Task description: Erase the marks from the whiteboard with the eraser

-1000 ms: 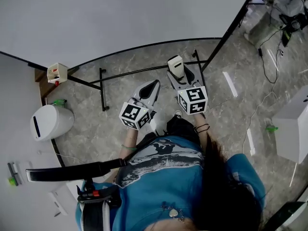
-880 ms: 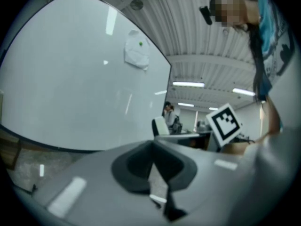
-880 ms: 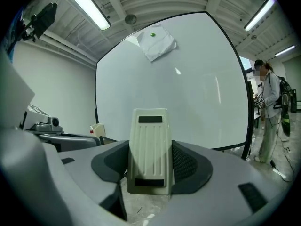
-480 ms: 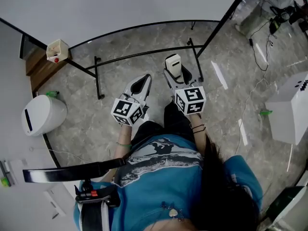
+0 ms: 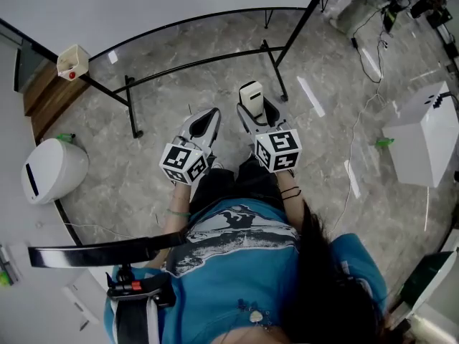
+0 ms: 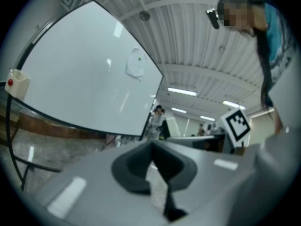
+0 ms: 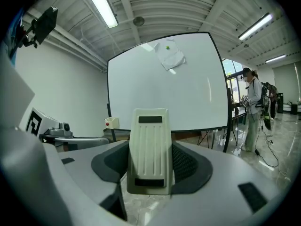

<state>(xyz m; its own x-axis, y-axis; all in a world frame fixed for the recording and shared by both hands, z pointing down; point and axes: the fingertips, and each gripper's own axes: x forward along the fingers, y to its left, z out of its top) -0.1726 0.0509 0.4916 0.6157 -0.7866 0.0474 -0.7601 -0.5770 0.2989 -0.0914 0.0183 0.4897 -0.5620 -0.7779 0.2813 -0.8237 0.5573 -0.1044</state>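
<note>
The whiteboard (image 5: 143,2) fills the top of the head view on a black stand; it also faces my right gripper view as the whiteboard (image 7: 164,93). I make out no pen marks on it. A white sheet (image 7: 170,54) hangs near its top under a green magnet. A cream ribbed eraser (image 7: 149,149) stands upright between the jaws of my right gripper (image 7: 149,166), which is shut on it; in the head view the eraser (image 5: 251,96) sticks out ahead of the right gripper (image 5: 253,112). My left gripper (image 5: 206,119) is shut and holds nothing, its jaws meeting at the left gripper (image 6: 152,149).
The stand's black legs (image 5: 130,106) cross the grey marbled floor just ahead. A small cream box (image 5: 71,60) with a red dot sits at the board's lower left corner. A white rounded bin (image 5: 46,170) stands left, a white box (image 5: 423,135) and cables (image 5: 358,120) right. A person (image 7: 251,109) stands beyond the board.
The whiteboard and its stand have slid up and left in the head view, and both grippers sit a little lower. The eraser stays gripped; the left jaws stay closed.
</note>
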